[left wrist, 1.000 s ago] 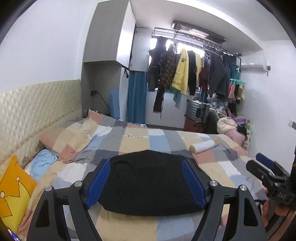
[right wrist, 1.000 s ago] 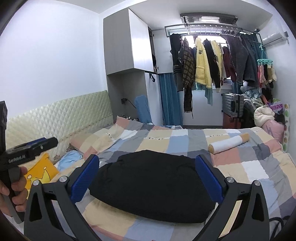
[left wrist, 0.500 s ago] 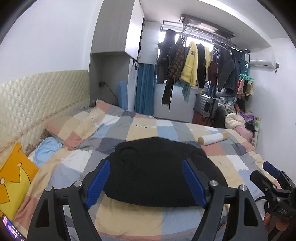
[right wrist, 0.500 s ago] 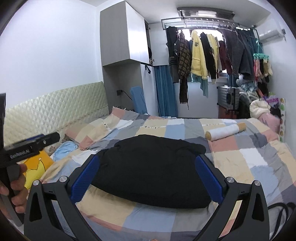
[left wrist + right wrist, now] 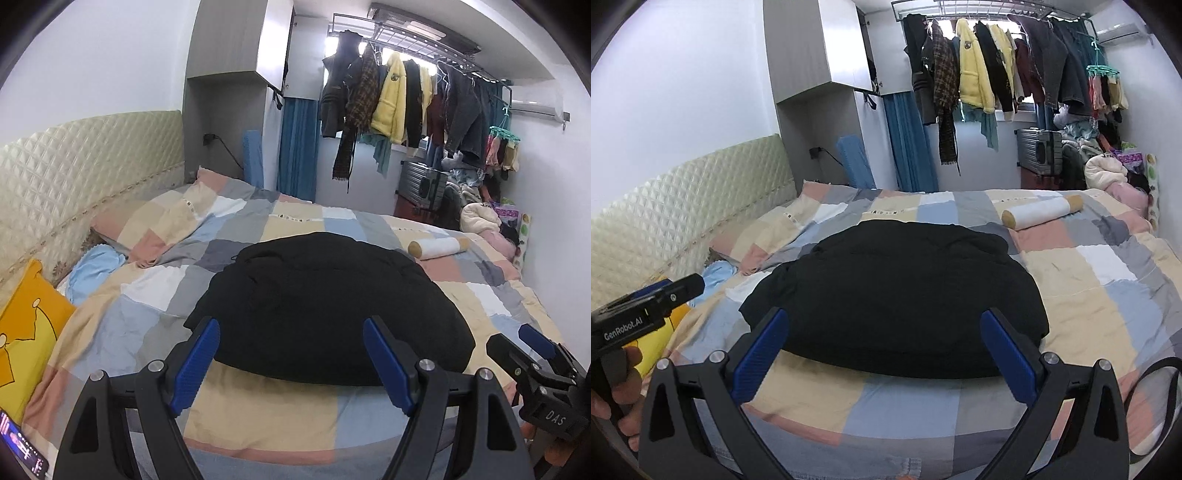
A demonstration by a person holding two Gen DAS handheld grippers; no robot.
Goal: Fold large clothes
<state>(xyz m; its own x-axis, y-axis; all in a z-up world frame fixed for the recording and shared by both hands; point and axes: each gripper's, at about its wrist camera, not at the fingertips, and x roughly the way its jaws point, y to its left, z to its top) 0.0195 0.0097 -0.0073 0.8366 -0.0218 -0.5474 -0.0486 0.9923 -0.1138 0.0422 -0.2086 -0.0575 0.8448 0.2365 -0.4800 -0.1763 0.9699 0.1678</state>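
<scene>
Where the left claw (image 5: 650, 301) shows sideways, it reads "GenRobot.AI"

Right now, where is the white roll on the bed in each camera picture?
Left wrist view: the white roll lies right of centre, beyond the black garment.
Right wrist view: the roll lies upper right, again past the garment.
Shared landmark: the yellow jacket.

A lived-in home bedroom. A bed (image 5: 266, 417) under a patchwork checked cover fills the middle, with a quilted cream headboard (image 5: 74, 170) at 9 o'clock. At 12 to 1 o'clock coats and jackets (image 5: 388, 99) hang from a ceiling drying rack by the window, a suitcase (image 5: 1038, 151) below.
</scene>
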